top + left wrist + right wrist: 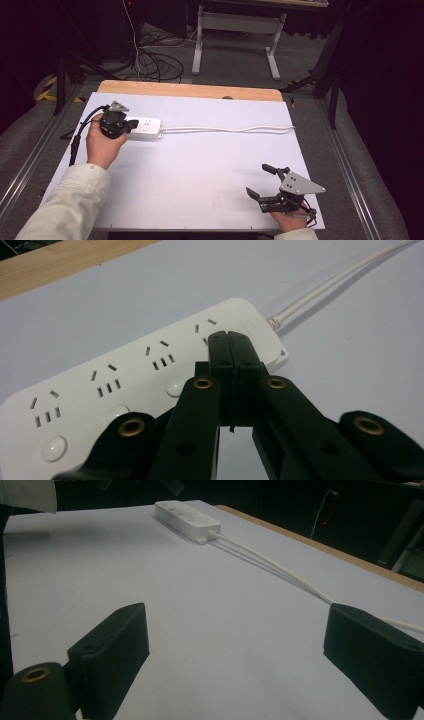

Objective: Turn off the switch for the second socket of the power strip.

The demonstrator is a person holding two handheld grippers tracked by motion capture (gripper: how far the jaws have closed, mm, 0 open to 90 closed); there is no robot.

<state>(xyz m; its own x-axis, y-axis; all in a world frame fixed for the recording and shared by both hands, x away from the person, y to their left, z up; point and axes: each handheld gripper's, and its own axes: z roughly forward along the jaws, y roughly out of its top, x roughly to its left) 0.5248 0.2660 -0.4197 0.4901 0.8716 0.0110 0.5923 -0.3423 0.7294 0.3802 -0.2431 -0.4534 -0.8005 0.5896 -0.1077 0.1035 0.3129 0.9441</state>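
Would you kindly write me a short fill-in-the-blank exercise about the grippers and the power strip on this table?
1. The jaws of the left gripper are pressed ____ over the white power strip.
2. The jaws of the right gripper stand wide ____.
3. The strip's white cord runs across the table toward the person's ____ side.
4. The strip's colour is ____.

Missing words: together; open; right; white
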